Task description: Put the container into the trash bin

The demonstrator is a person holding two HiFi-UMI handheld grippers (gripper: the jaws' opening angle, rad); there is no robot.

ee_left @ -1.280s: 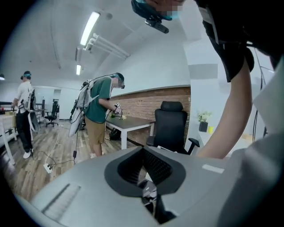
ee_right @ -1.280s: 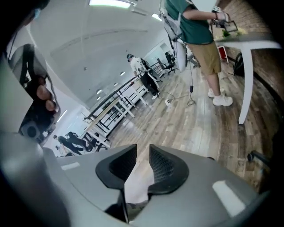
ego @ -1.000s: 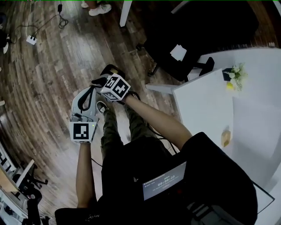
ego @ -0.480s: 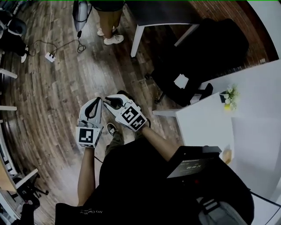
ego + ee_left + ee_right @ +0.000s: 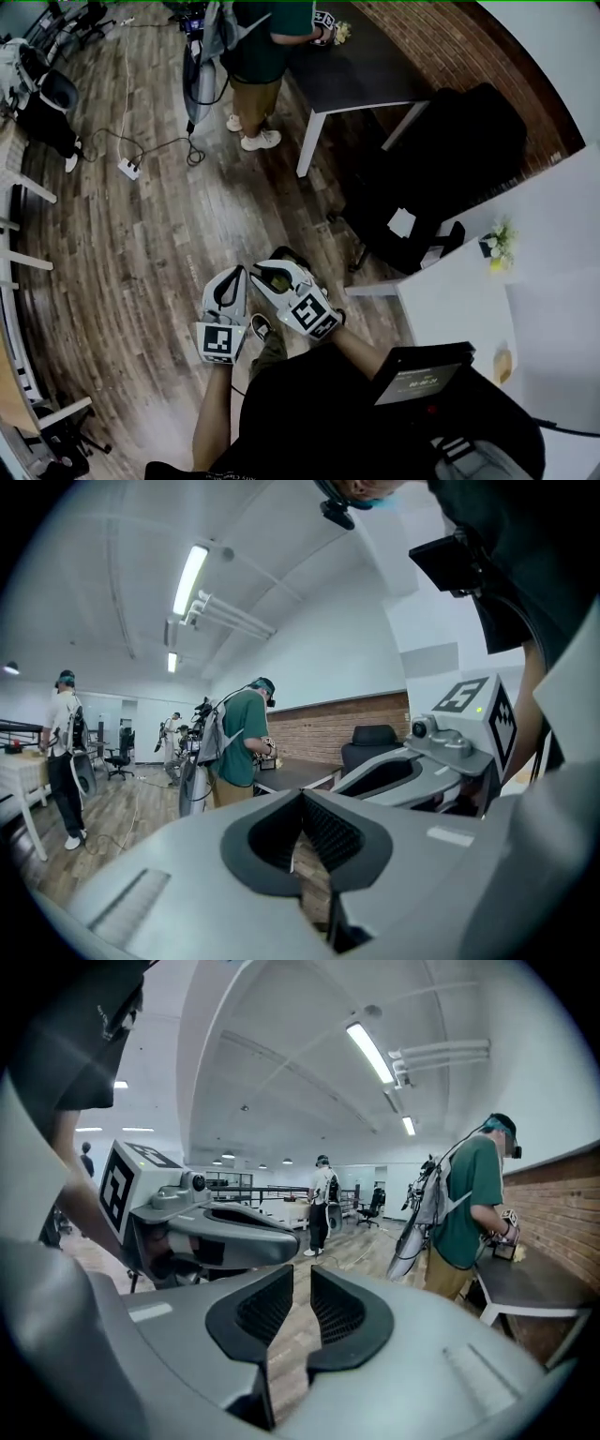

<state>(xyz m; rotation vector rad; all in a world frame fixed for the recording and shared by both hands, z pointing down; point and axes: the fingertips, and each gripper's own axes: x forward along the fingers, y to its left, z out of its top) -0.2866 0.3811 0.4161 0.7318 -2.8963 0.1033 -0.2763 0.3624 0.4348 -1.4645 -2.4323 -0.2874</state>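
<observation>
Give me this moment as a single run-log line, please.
left tongs: shut, empty | right tongs: slightly apart, empty | both side by side over wood floor | container, bin: not in view

Floor (image 5: 141, 244): brown wood-grain planks. Brick wall (image 5: 441, 47) beside floor: red-brown. Tabletop (image 5: 450, 300): white. Left hand-held gripper (image 5: 234, 274): pale grey, black-white square markers.

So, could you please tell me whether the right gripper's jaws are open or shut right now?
Open, narrowly, and empty: the right gripper shows a slim gap between its jaws, only wooden floor behind.
</observation>
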